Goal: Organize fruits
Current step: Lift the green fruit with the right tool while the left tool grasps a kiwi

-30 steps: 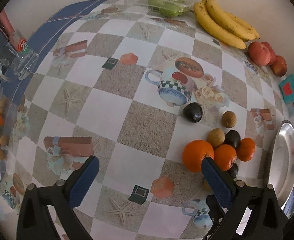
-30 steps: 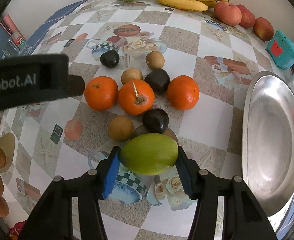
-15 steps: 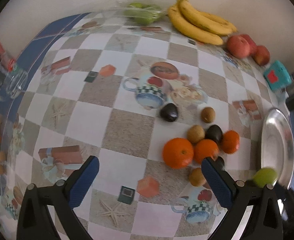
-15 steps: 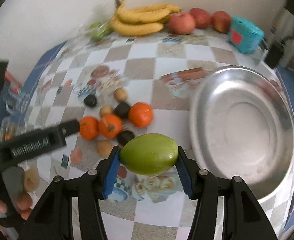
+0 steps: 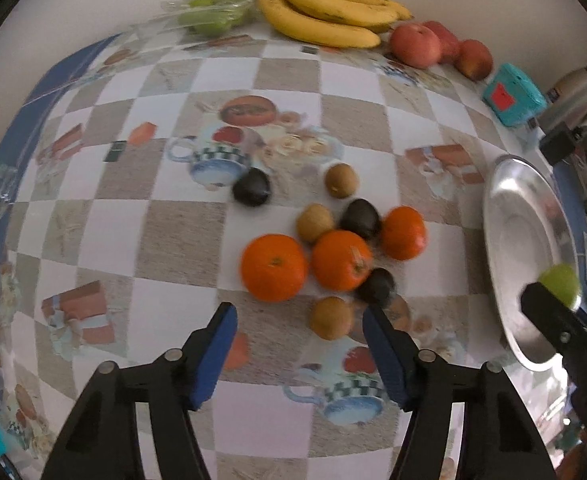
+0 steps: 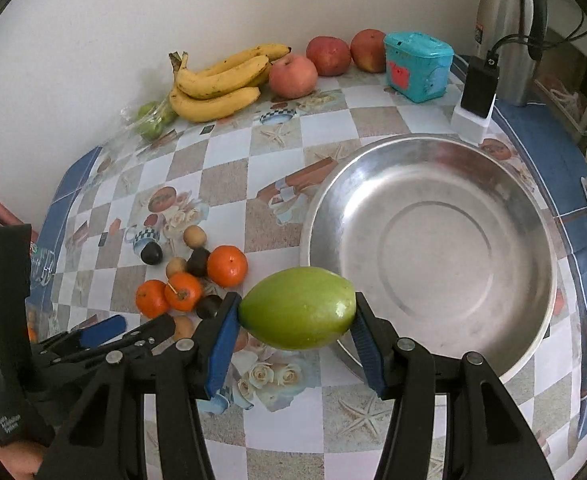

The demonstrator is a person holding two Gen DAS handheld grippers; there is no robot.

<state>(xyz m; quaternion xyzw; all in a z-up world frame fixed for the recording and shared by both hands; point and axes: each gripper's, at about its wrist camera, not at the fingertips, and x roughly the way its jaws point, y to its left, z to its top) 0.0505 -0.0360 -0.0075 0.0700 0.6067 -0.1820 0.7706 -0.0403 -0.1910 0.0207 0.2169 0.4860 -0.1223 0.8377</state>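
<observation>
In the left wrist view, the left claw (image 5: 299, 344) has drifted across the surface (image 5: 181, 240) toward the fruit cluster, so a small brown fruit (image 5: 330, 317) now lies between its blue fingers, where a second ago there was only bare tablecloth. Its jaws are closing from full spread but do not yet touch that fruit, so it is released, holding nothing. The oranges (image 5: 273, 267) sit just beyond it. At the right edge the green fruit (image 5: 560, 285) shows over the metal bowl (image 5: 505, 240).

In the right wrist view, the right claw (image 6: 296, 334) stays clenched on the green fruit (image 6: 297, 313), carried up and away from the cluster, where it hung a second ago, to the near rim of the bowl (image 6: 533, 216). The bowl is empty, so this would be the first fruit in; releasing it looks next.
</observation>
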